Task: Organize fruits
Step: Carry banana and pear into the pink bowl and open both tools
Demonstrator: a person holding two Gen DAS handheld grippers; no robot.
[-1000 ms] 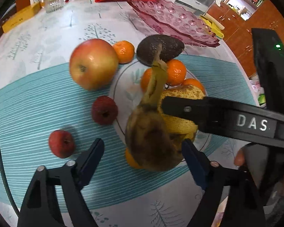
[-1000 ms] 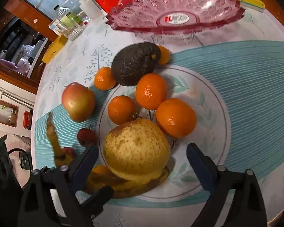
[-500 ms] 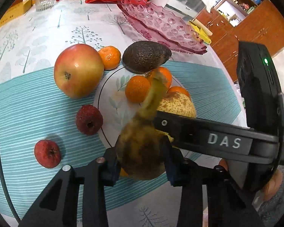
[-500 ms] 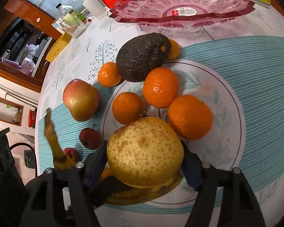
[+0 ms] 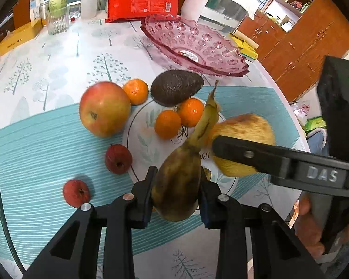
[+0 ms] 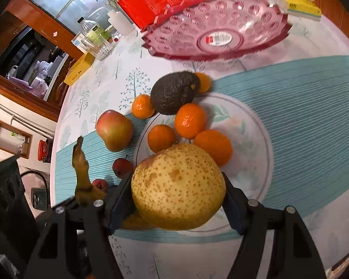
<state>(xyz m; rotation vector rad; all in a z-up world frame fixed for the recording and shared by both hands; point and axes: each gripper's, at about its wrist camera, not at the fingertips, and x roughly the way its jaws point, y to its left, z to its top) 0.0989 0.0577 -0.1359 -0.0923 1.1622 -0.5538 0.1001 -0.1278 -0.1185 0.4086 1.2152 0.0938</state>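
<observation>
The left tongs (image 5: pixel 176 194) are clamped on an overripe, browned banana (image 5: pixel 178 186), its stem pointing up toward the pink glass fruit bowl (image 5: pixel 193 44) at the back of the surface (image 5: pixel 58 65). The right tongs (image 6: pixel 178 205) are clamped on a speckled yellow pear (image 6: pixel 178 187), held above the printed circle of the mat beside three tangerines (image 6: pixel 190 120), the avocado (image 6: pixel 173 91) and the apple (image 6: pixel 114 130). Both fruits look soft, so too hard a squeeze could bruise the pear or split the banana skin. The two tongs sit very close, and moving them together toward the bowl risks a collision that knocks either fruit loose onto the tangerines below.
</observation>
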